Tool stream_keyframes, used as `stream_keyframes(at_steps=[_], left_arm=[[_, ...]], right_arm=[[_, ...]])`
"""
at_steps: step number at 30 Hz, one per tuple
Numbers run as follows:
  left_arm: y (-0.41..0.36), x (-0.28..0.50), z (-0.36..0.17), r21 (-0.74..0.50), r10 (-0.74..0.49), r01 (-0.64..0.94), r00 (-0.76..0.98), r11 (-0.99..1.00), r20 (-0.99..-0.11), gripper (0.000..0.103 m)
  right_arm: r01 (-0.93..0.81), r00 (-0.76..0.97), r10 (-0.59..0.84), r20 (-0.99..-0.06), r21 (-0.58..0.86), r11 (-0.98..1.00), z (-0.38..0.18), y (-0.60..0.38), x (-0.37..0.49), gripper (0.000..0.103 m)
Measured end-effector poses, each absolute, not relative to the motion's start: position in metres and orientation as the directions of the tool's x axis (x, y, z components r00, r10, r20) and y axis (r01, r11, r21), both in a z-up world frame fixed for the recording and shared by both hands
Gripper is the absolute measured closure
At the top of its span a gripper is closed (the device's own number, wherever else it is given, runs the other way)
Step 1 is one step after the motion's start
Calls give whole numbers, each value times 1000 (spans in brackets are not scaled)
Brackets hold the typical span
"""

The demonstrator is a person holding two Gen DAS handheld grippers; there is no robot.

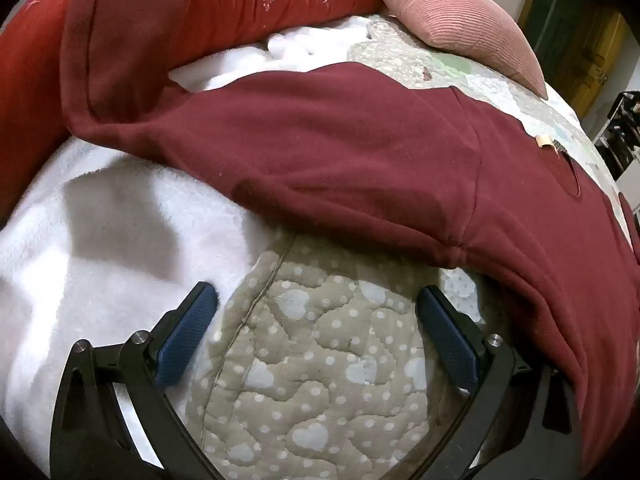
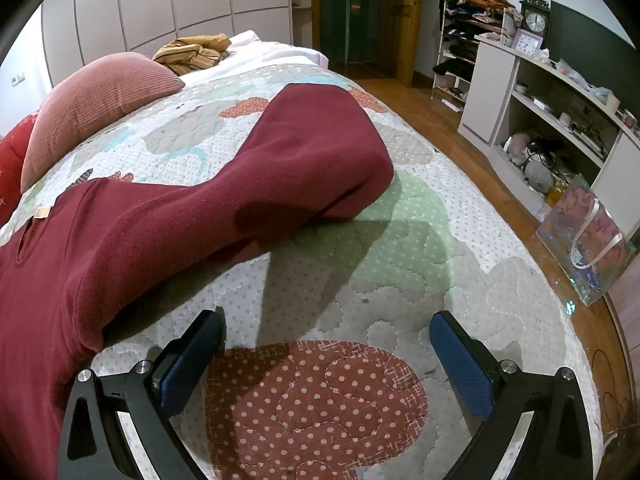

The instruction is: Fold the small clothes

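Both the left gripper (image 1: 318,306) and right gripper (image 2: 328,330) hover spread wide, empty, over the quilt (image 2: 400,280), the maroon sweater (image 2: 180,216) sprawled flat beside a pink cushion (image 2: 100,96).

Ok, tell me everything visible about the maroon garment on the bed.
The maroon garment is a long-sleeved top of soft, fleecy-looking knit, spread out unfolded on the patchwork quilt. One sleeve stretches across the quilt; the other reaches onto a white fluffy blanket toward a red cushion. A small tan label sits at the neckline. Both tongs, left and right, are open and not touching it.
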State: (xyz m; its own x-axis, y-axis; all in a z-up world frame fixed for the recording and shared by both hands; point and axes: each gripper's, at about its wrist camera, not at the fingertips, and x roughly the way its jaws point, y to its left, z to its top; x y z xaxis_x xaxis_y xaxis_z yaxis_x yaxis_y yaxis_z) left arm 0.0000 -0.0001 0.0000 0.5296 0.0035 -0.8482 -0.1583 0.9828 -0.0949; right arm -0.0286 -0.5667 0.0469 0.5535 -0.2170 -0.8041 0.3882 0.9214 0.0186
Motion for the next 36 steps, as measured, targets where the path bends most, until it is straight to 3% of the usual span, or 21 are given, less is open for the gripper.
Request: stream_keyframes(at_steps=[30,36], left_arm=[[0,2,-1,-94,5,-159,529,983,-849,1],[-4,-2,13,-63,39,-189,493,980,-869,2]], right_arm=[[388,552,-230,-802,3,922,51,-562,-31,0],[409,570,-123,-813,150,900,77,-540,-59,0]])
